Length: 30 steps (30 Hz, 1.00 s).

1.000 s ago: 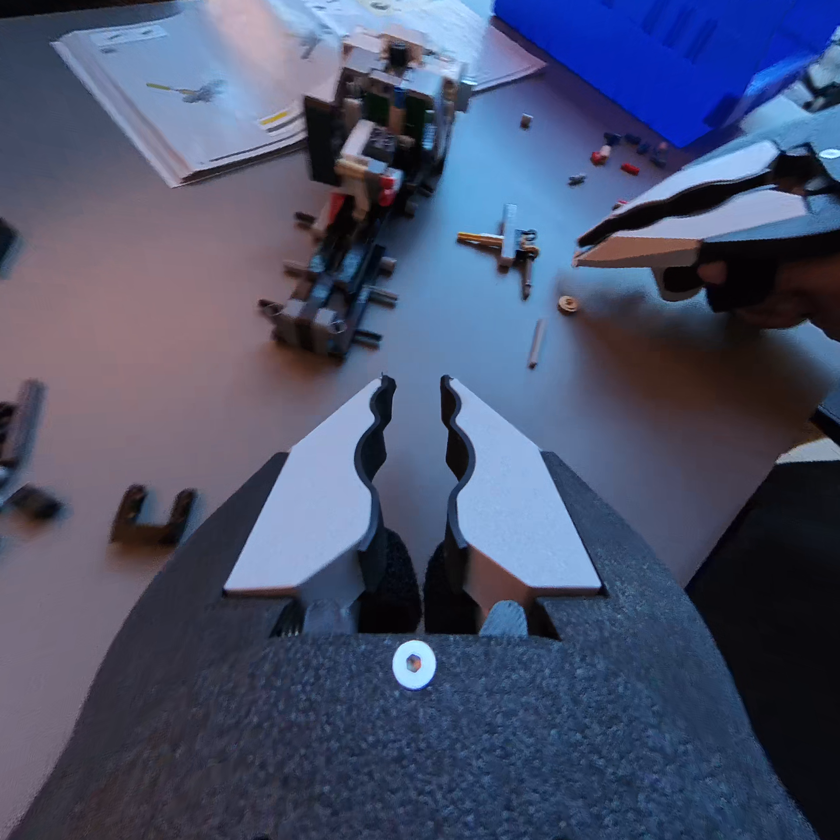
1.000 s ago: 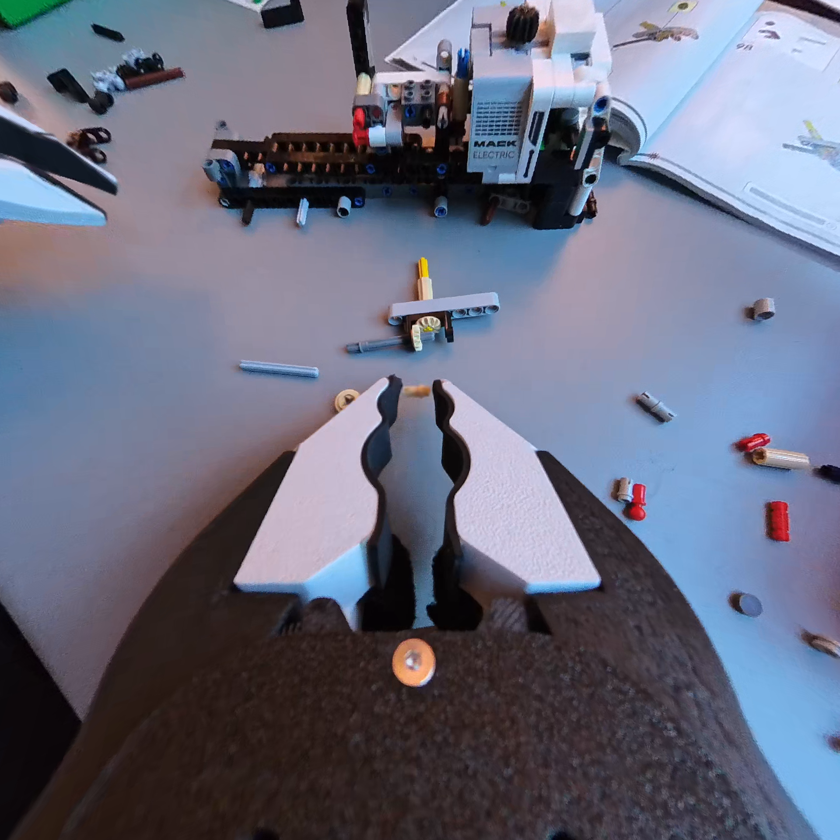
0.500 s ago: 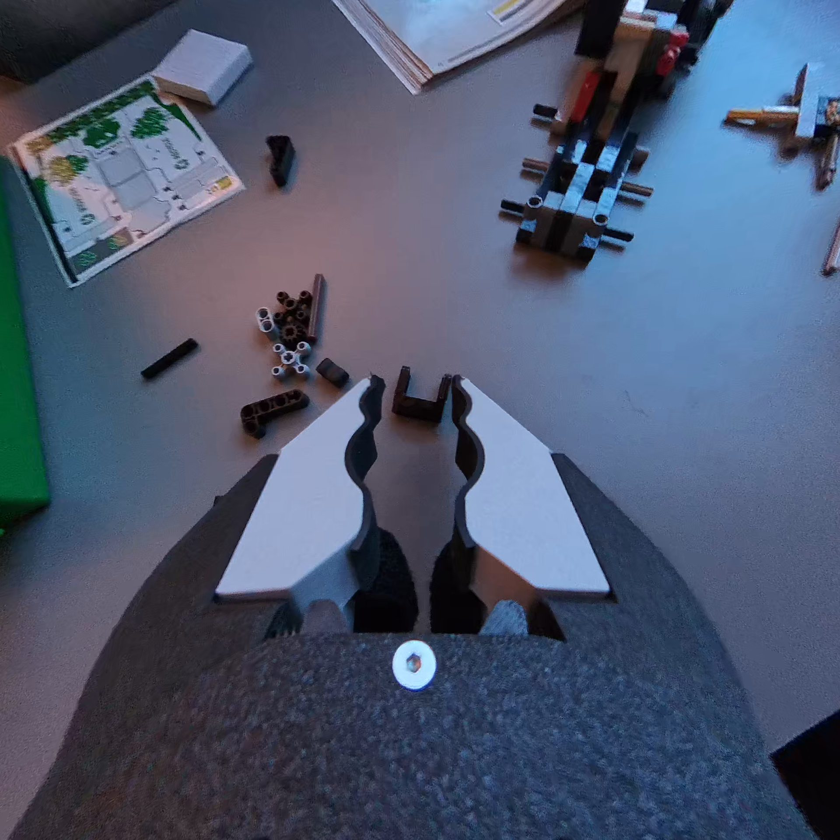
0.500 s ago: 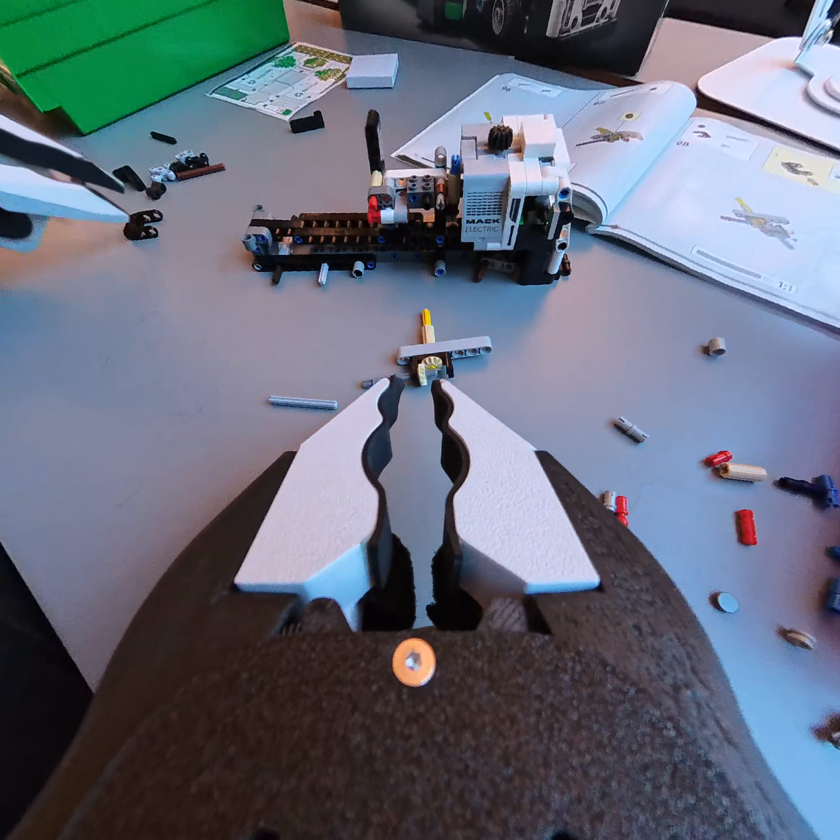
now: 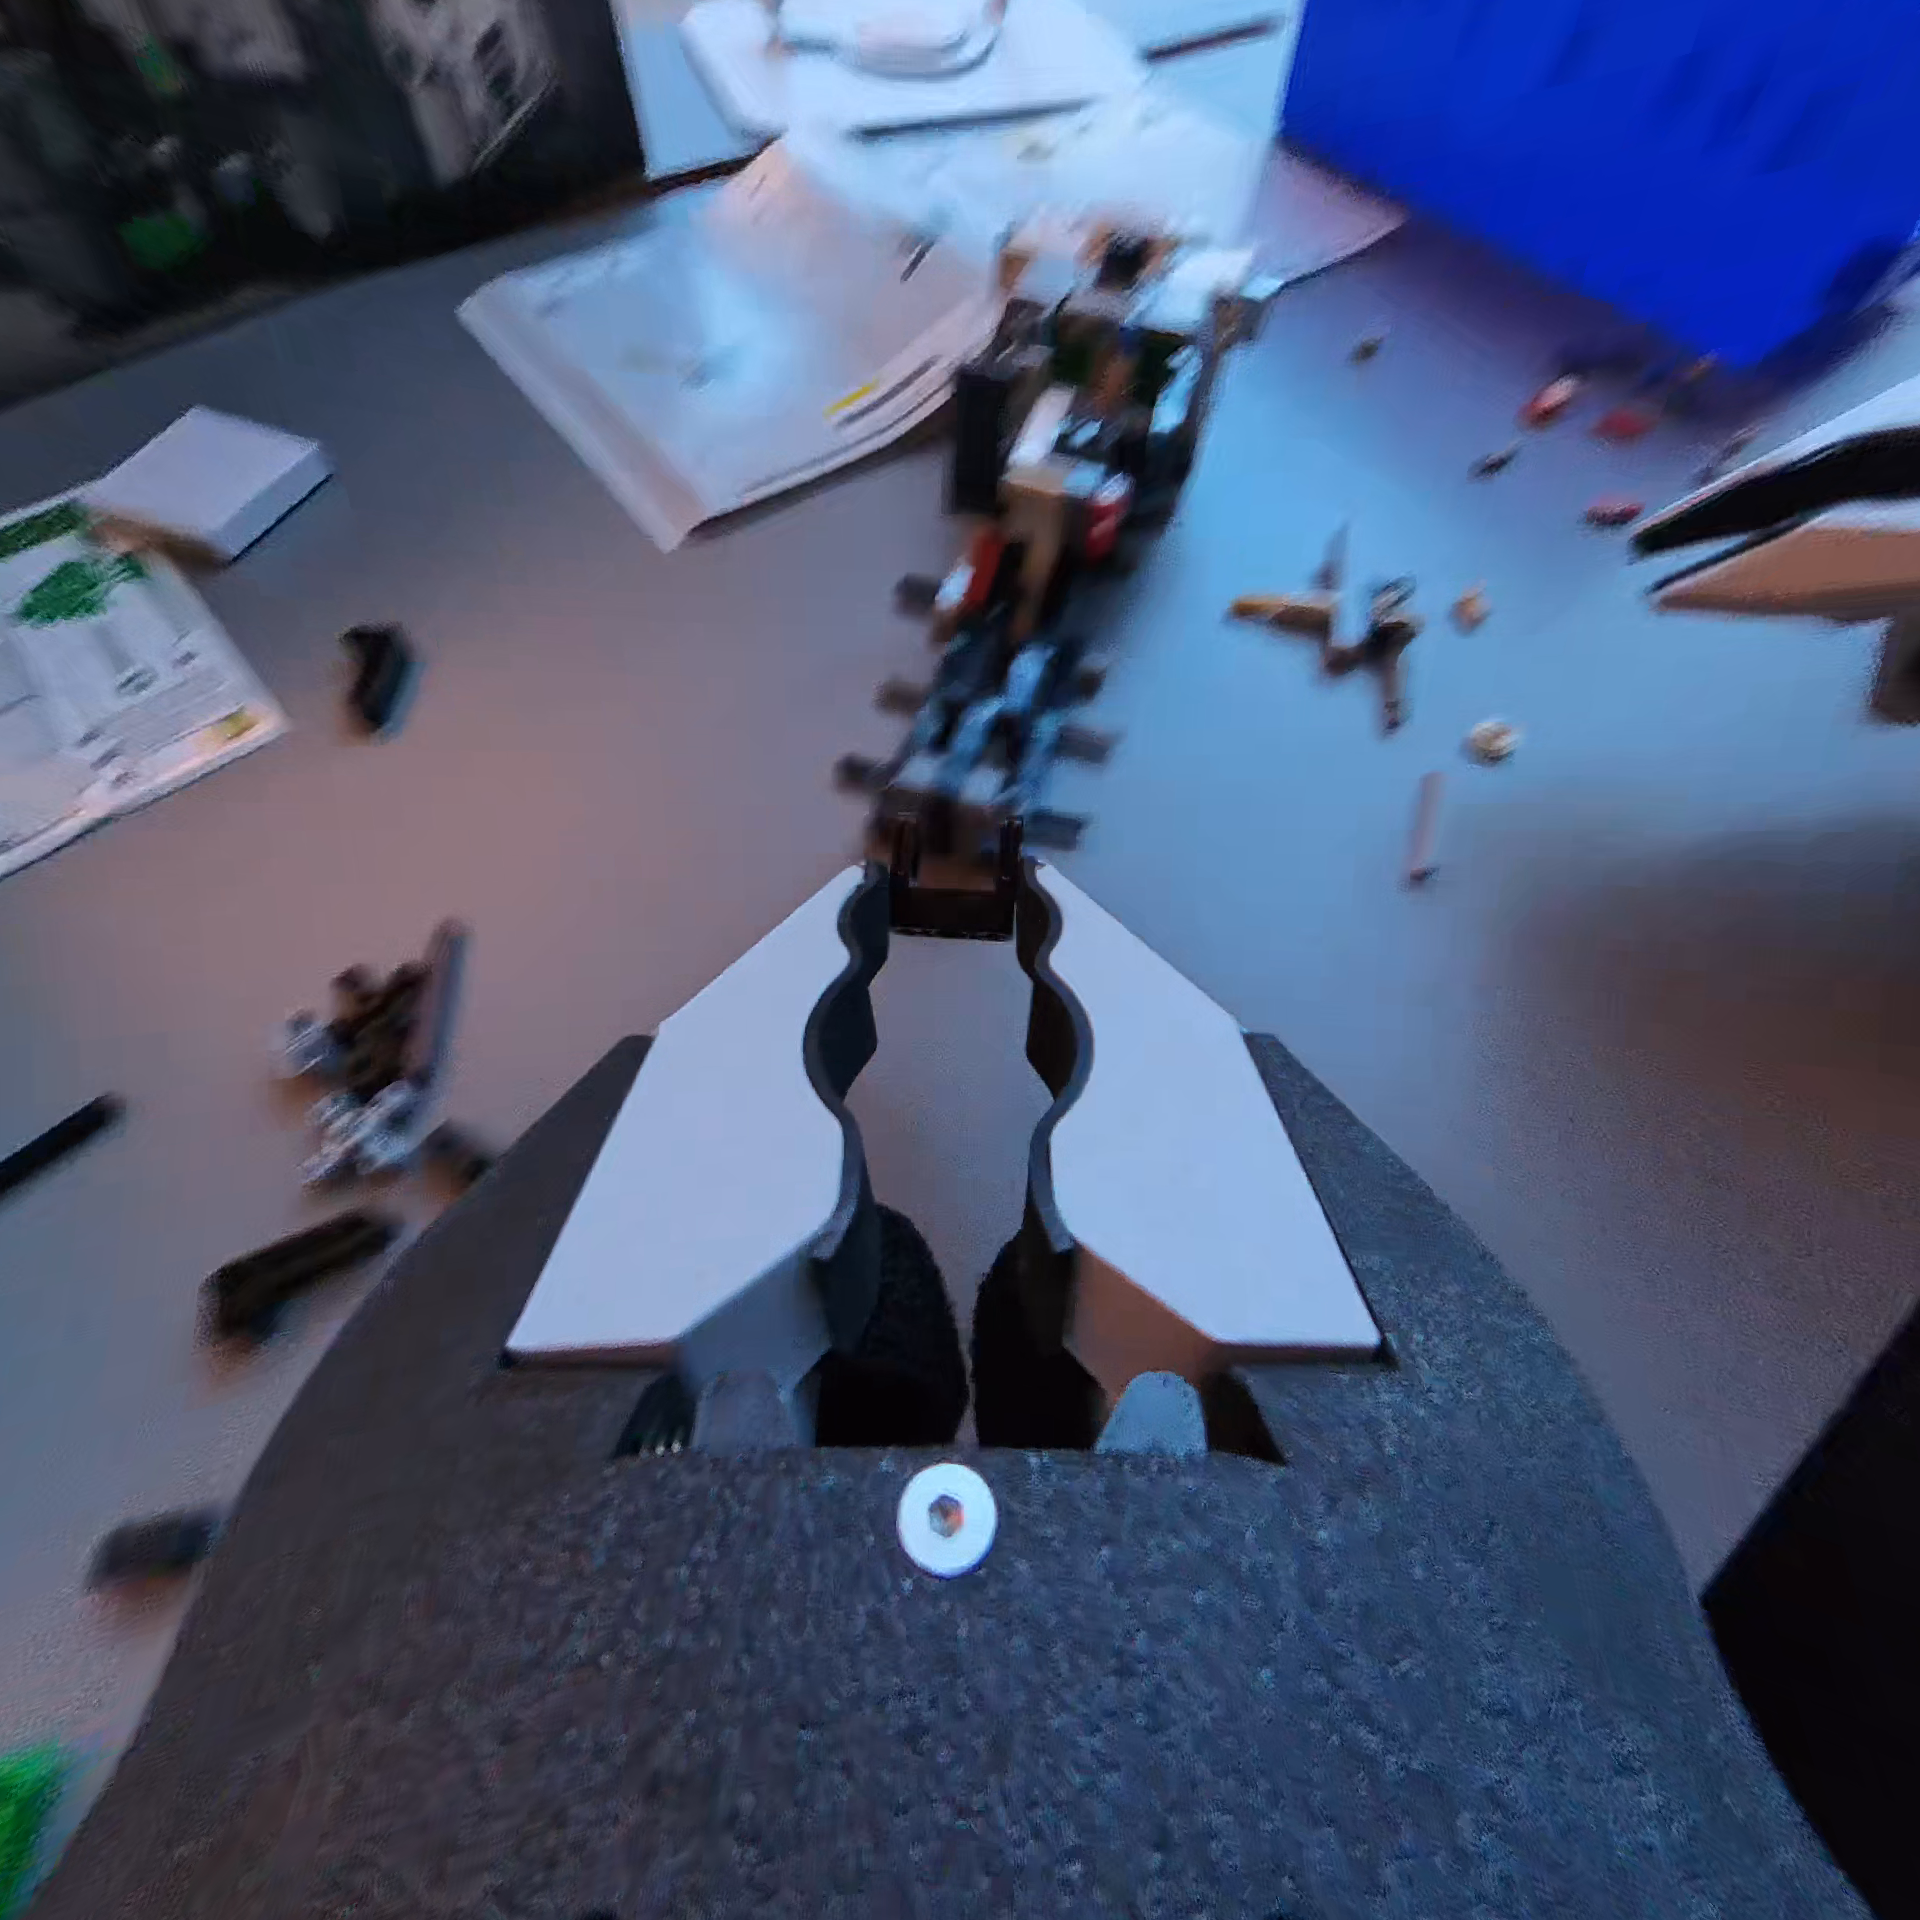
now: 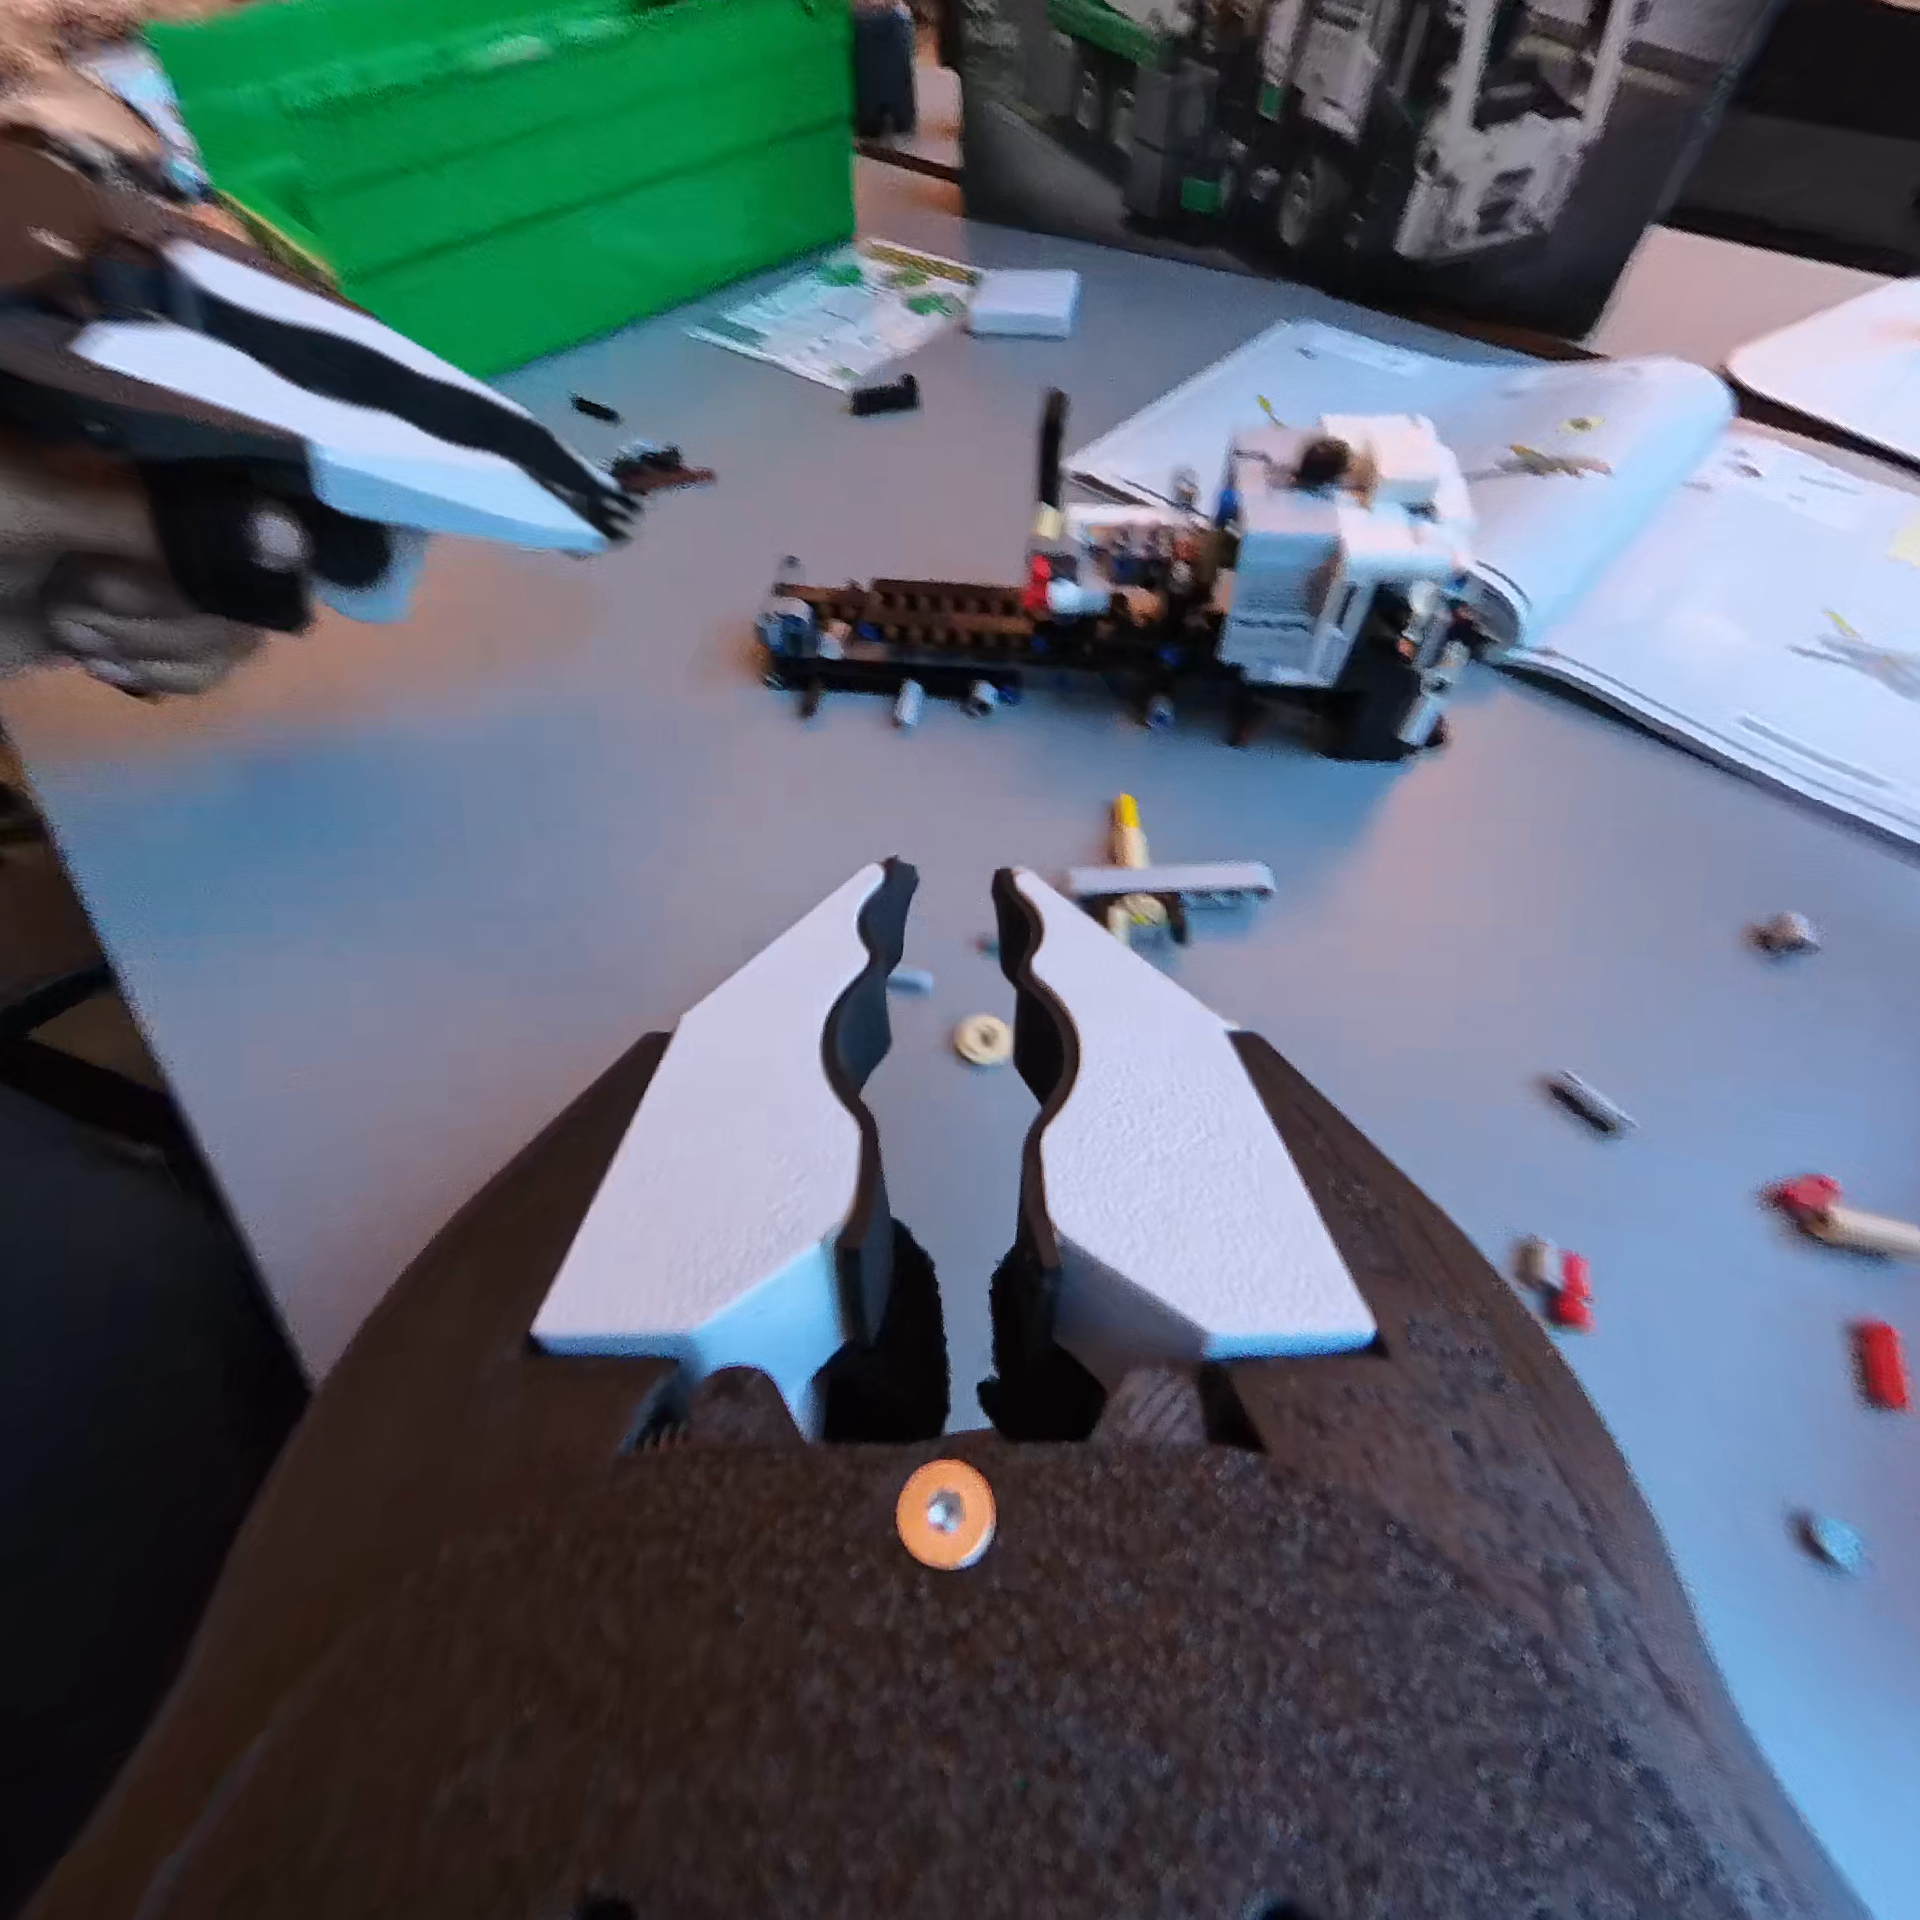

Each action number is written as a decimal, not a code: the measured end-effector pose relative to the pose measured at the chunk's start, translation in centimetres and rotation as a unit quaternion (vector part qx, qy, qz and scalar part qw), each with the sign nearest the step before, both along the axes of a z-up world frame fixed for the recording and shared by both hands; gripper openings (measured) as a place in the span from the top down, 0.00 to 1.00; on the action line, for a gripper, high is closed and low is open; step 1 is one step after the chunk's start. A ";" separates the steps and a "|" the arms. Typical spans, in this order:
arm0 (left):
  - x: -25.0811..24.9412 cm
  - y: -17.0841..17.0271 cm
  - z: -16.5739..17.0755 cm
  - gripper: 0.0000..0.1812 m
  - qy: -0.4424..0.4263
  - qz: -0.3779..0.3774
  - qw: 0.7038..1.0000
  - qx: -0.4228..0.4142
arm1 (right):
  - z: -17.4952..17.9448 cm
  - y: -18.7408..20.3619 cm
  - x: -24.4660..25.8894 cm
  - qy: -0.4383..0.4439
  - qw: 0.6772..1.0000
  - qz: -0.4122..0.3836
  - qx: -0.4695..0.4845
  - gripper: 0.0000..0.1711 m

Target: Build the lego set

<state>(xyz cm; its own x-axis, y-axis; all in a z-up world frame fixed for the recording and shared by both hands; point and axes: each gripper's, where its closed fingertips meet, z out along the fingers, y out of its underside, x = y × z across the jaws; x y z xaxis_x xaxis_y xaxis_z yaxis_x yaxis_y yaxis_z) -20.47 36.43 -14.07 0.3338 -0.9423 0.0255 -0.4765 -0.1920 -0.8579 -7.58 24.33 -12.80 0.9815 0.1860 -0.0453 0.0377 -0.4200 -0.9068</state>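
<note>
I am holding the dark U-shaped bracket pinched in my left gripper – the truck chassis lying lengthwise straight ahead – my right gripper hanging slightly parted, empty.

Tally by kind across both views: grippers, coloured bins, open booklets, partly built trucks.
Grippers: 2 (left gripper, clamping a black bracket; right gripper, open)
Coloured bins: 2 (green bin, blue bin)
Open booklet: 1
Partly built truck: 1
Total: 6
</note>
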 end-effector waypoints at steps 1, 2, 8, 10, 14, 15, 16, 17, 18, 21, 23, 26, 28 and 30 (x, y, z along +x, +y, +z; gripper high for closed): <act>1.4 -1.1 0.5 0.88 -0.016 -0.011 1.000 0.001 | 0.6 0.3 -0.9 0.026 0.999 0.016 0.012 0.90; 2.7 -2.3 0.8 0.88 -0.023 -0.024 0.999 0.012 | 1.3 0.5 -2.0 0.071 0.997 0.033 0.020 0.90; 8.9 -7.8 0.4 0.88 -0.023 -0.071 0.990 0.122 | 1.2 1.1 -2.3 0.258 0.966 0.030 -0.007 0.86; 10.3 -9.3 0.9 0.88 -0.035 -0.082 0.986 0.144 | 0.7 0.6 -1.5 0.283 0.959 0.012 -0.012 0.86; 12.2 -11.5 2.1 0.88 -0.063 -0.097 0.978 0.173 | 0.9 -0.4 -0.7 0.361 0.932 0.012 -0.017 0.88; 12.5 -11.9 2.2 0.88 -0.065 -0.102 0.977 0.177 | 1.1 -0.7 -0.6 0.373 0.928 0.014 -0.014 0.88; 12.7 -12.3 2.1 0.88 -0.065 -0.109 0.976 0.176 | 1.2 -0.9 -0.4 0.382 0.924 0.016 -0.013 0.88; 13.0 -12.6 2.2 0.88 -0.066 -0.112 0.976 0.175 | 1.1 -1.0 -0.3 0.385 0.923 0.015 -0.014 0.89; 13.1 -12.8 2.2 0.88 -0.070 -0.114 0.975 0.175 | 1.0 -1.2 -0.3 0.385 0.923 0.016 -0.017 0.91; 13.3 -13.3 2.1 0.88 -0.066 -0.124 0.974 0.176 | 0.7 -1.6 0.1 0.387 0.922 0.013 -0.024 0.96; 13.3 -13.5 2.1 0.88 -0.066 -0.126 0.974 0.178 | 0.6 -1.8 0.0 0.395 0.918 0.018 -0.027 0.96; 13.0 -13.9 1.8 0.86 -0.063 -0.134 0.975 0.168 | 0.2 -2.1 0.4 0.383 0.923 0.018 -0.033 0.96; 12.5 -13.7 1.4 0.83 -0.055 -0.139 0.976 0.157 | -0.6 -2.5 1.8 0.344 0.938 0.005 -0.047 0.96; 11.7 -13.6 0.6 0.82 -0.040 -0.153 0.978 0.138 | -2.0 -3.3 2.5 0.296 0.950 0.029 -0.099 0.96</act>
<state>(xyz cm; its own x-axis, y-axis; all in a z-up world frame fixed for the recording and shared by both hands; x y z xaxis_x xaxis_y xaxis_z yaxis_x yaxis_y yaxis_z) -8.76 22.83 -13.49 0.0434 -0.9725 -0.2289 -0.4042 0.1924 -0.8942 -5.04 20.99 -14.76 0.7610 0.1702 -0.6260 -0.4257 -0.5971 -0.6799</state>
